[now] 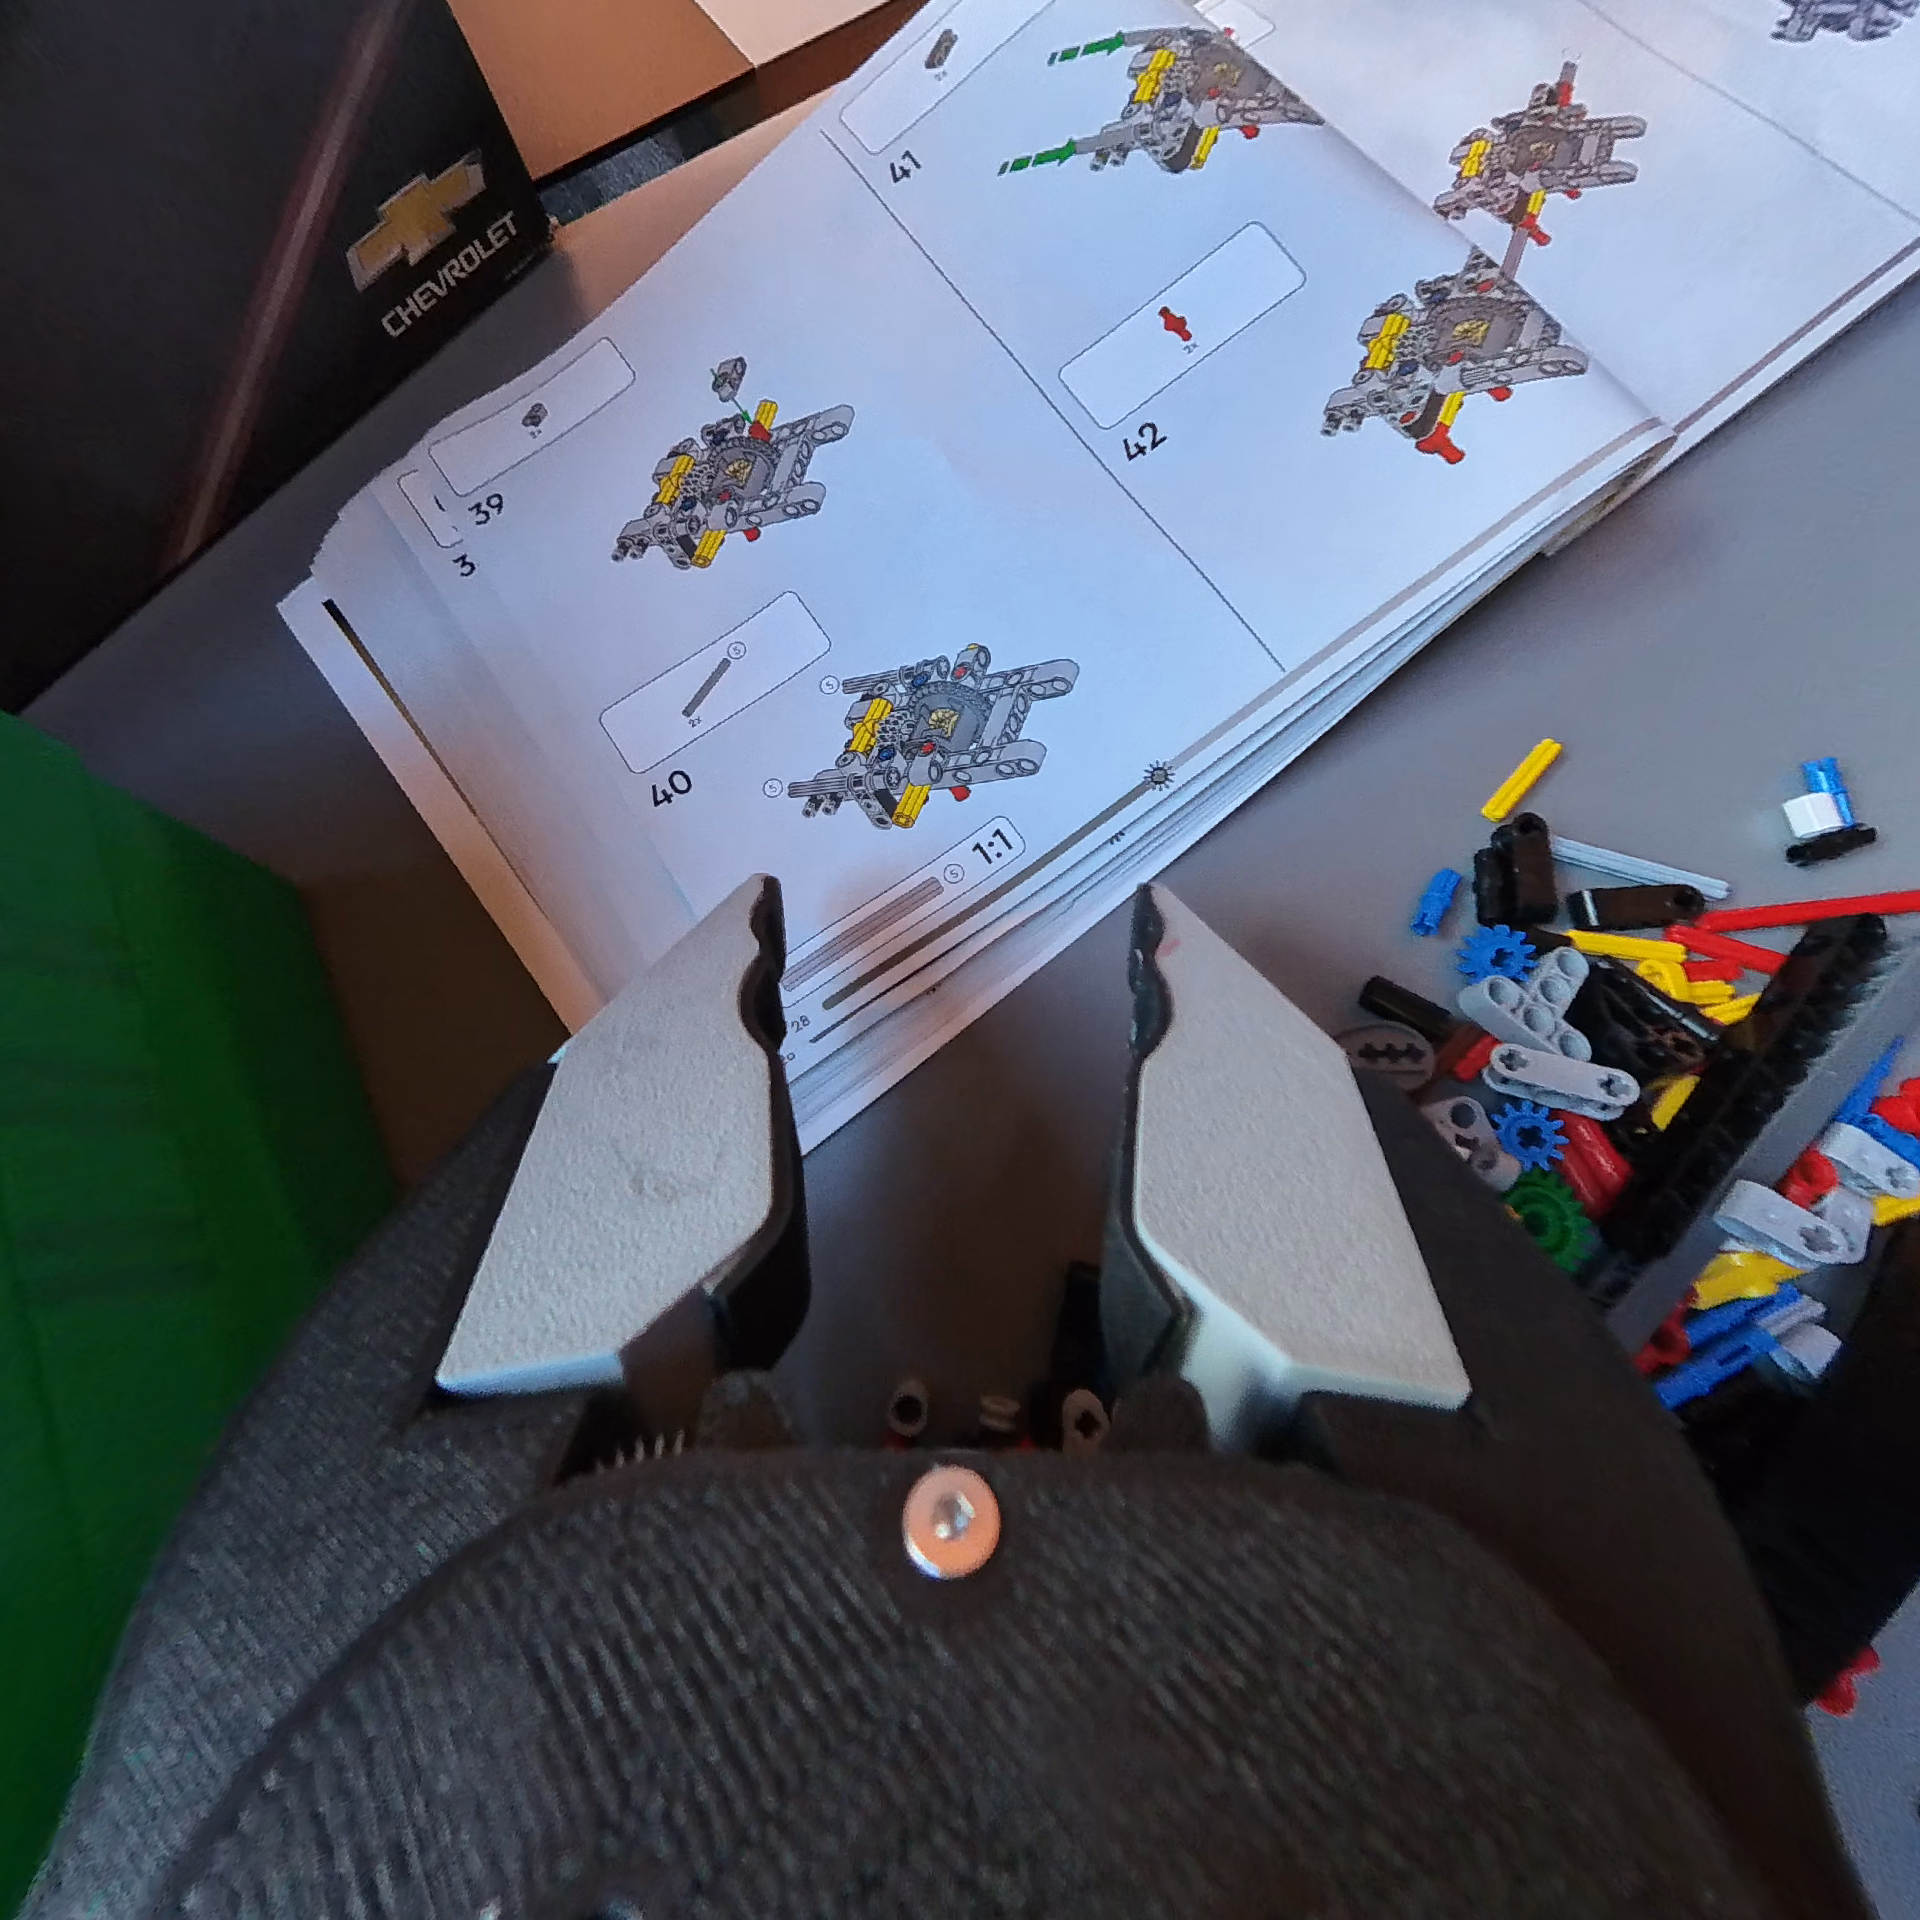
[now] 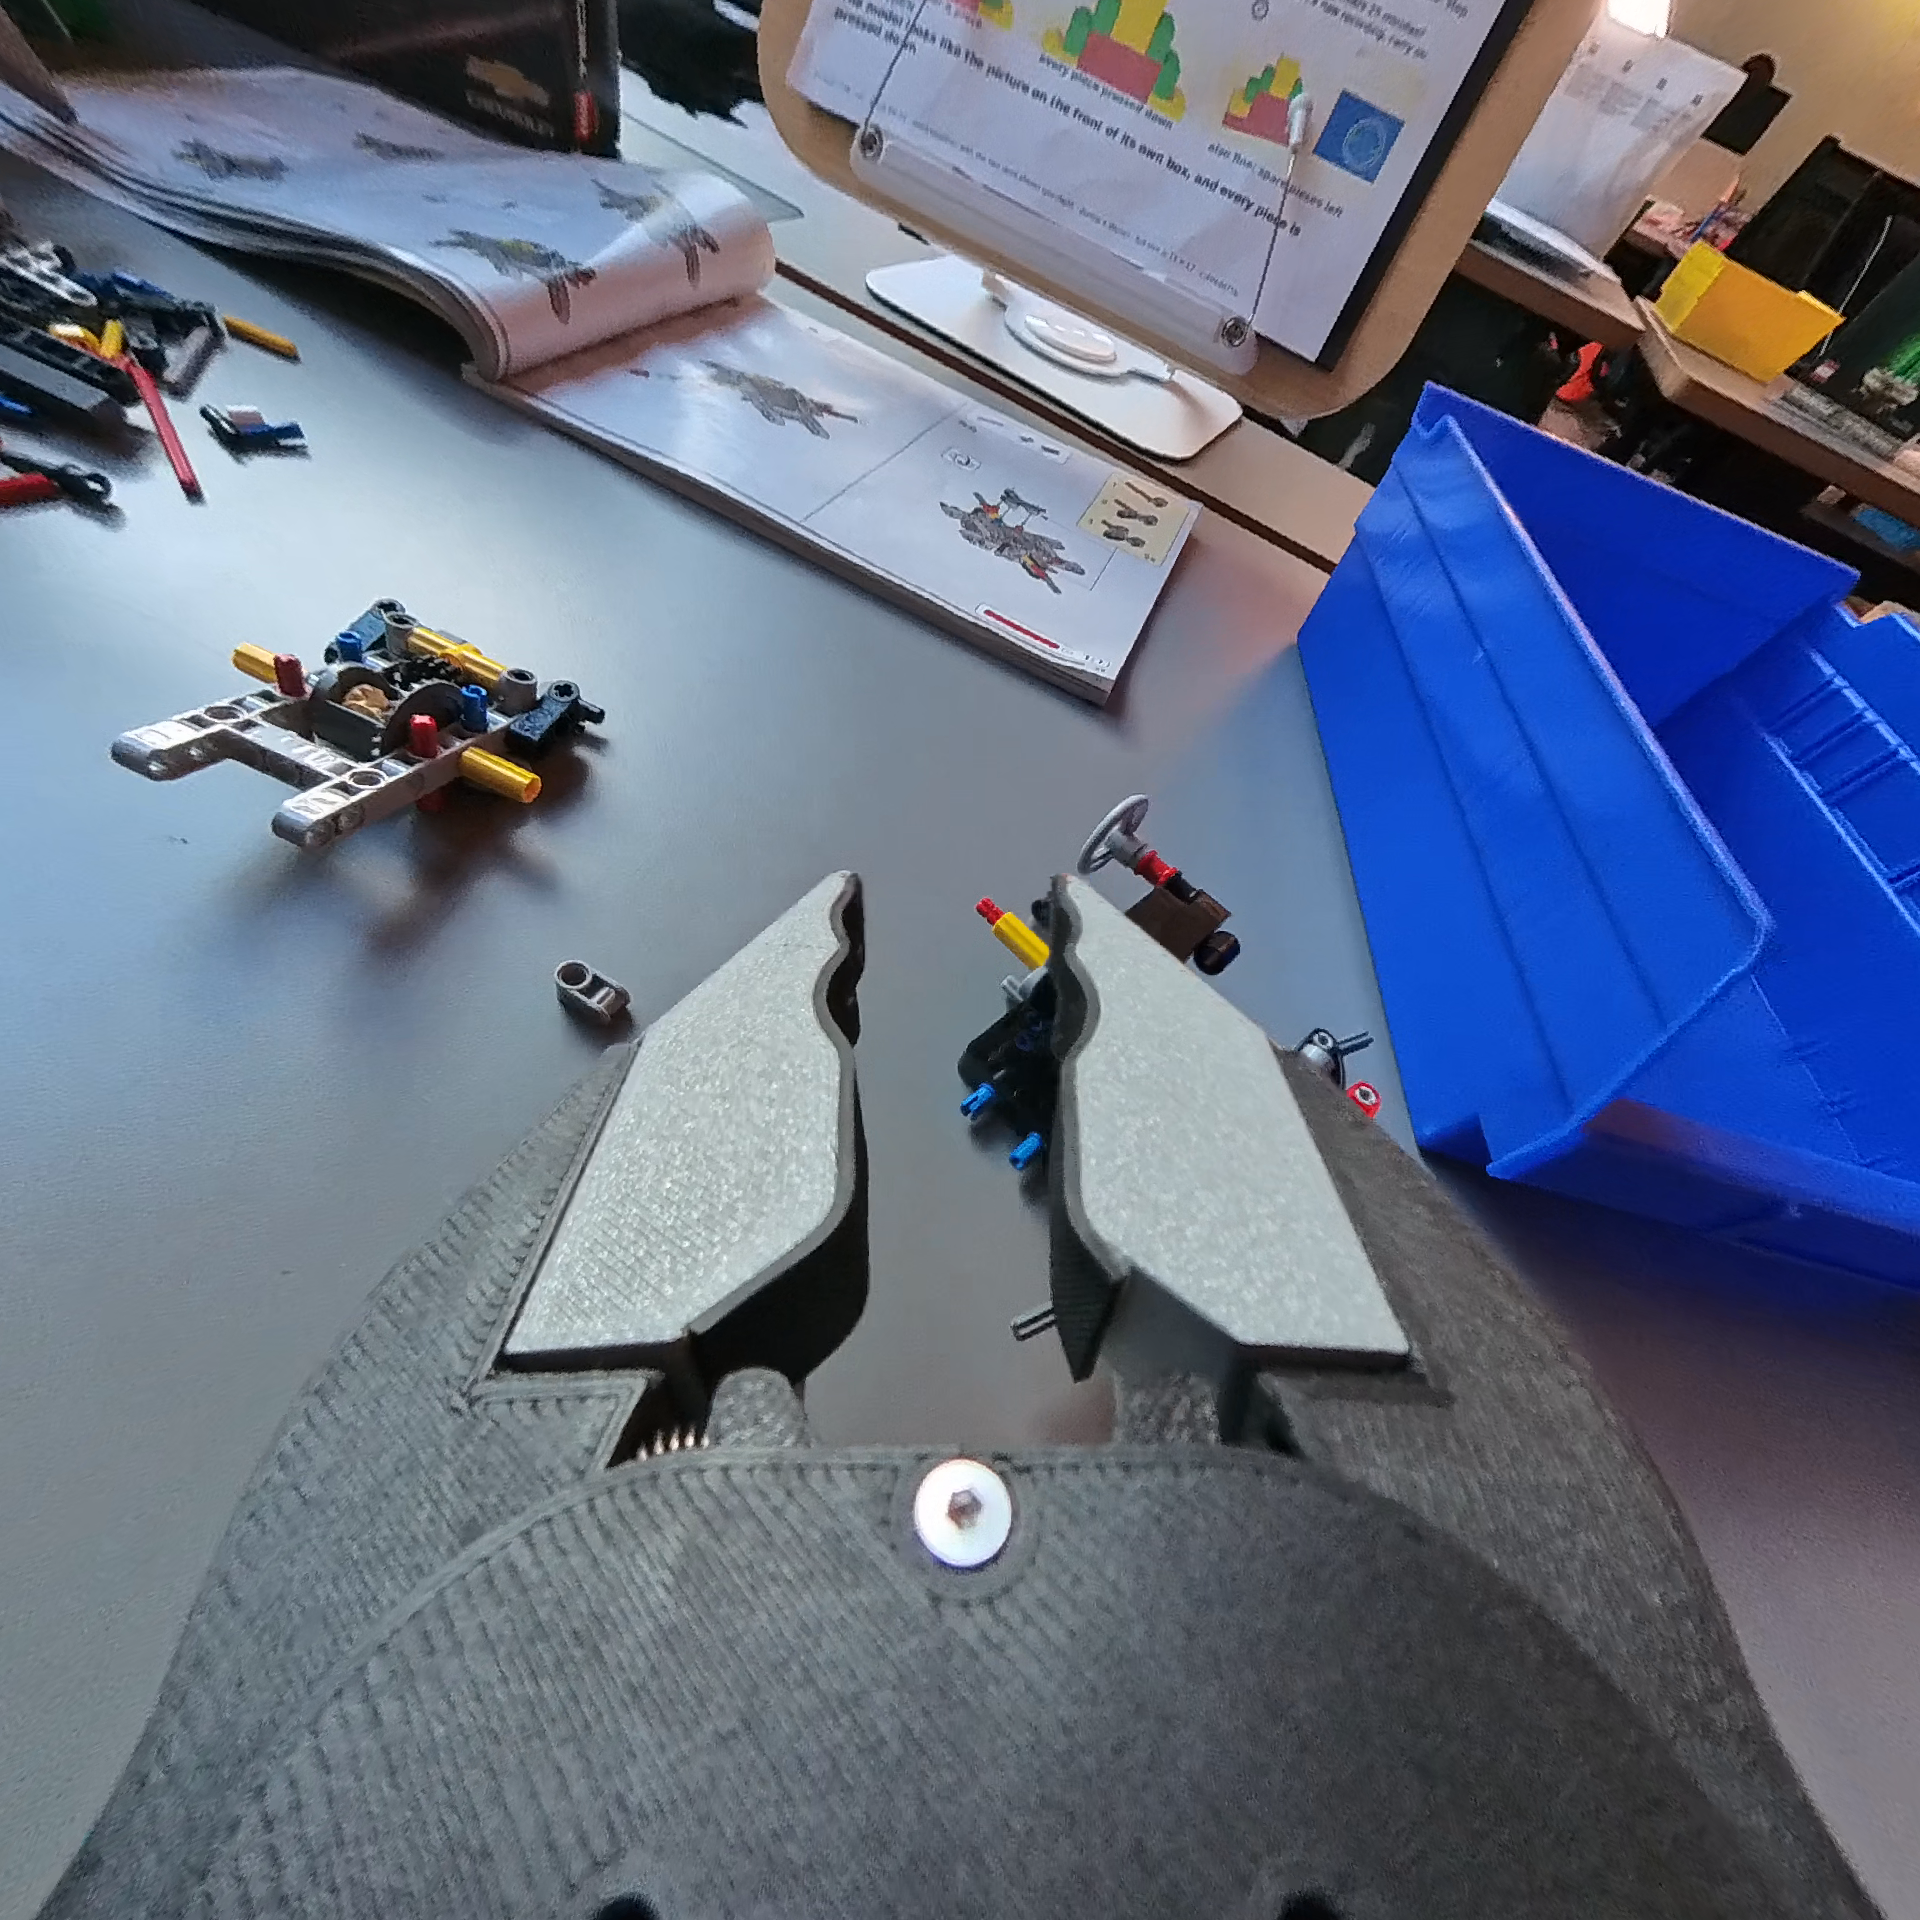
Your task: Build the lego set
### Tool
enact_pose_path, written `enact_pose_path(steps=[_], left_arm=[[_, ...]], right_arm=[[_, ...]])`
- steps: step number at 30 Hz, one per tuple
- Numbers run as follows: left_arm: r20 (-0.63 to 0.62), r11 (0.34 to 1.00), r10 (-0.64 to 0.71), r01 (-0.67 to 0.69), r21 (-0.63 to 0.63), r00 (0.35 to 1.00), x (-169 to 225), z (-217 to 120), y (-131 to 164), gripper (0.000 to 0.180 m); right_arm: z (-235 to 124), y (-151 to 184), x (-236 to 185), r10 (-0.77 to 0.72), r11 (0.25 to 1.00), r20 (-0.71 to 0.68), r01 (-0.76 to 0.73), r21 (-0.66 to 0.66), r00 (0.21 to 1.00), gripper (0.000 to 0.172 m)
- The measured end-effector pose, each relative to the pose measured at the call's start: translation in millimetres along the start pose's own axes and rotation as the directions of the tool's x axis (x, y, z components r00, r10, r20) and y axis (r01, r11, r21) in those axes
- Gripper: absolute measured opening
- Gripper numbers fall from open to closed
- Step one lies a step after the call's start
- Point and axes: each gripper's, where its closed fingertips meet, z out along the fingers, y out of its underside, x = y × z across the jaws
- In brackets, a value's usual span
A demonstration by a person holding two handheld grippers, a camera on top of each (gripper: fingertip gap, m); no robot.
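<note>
A small black build [image 2: 1013, 1049] with a yellow pin and blue pegs lies on the desk [image 2: 727, 852], just under the right gripper [image 2: 954, 904]. Its fingers are spread and pinch nothing. The build sits by the right-hand finger [image 2: 1153, 1091], maybe so it is easy to reach. The left gripper [image 1: 956, 904] is spread wide over the open instruction book [image 1: 935, 499], beside the loose-parts pile [image 1: 1621, 1018].

Blue bin [image 2: 1558, 831] cut off right

A workshop or lab, by the look of it: dark table [image 2: 623, 499] strewn with building-toy parts [image 1: 1621, 1039], an open instruction booklet [image 1: 935, 468], blue bin [image 2: 1610, 831], cluttered workbenches [image 2: 1714, 353] behind.
</note>
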Motion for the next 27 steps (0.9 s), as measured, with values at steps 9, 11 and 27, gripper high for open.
enact_pose_path(steps=[9,11,27], left_arm=[[-0.003,1.000,0.014,-0.014,0.010,1.000,3,-2,-2,0.064],[-0.003,1.000,0.020,-0.020,0.002,1.000,3,0,0,0.063],[0.003,0.999,0.015,-0.015,-0.036,1.000,-4,5,9,0.065]], right_arm=[[34,-75,-43,-0.035,0.999,0.230,0.024,0.049,0.972,0.028],[55,-99,-46,-0.058,0.998,0.255,0.054,0.019,0.965,0.031],[213,-45,-65,-0.226,0.779,0.589,0.507,-0.369,0.776,0.076]])
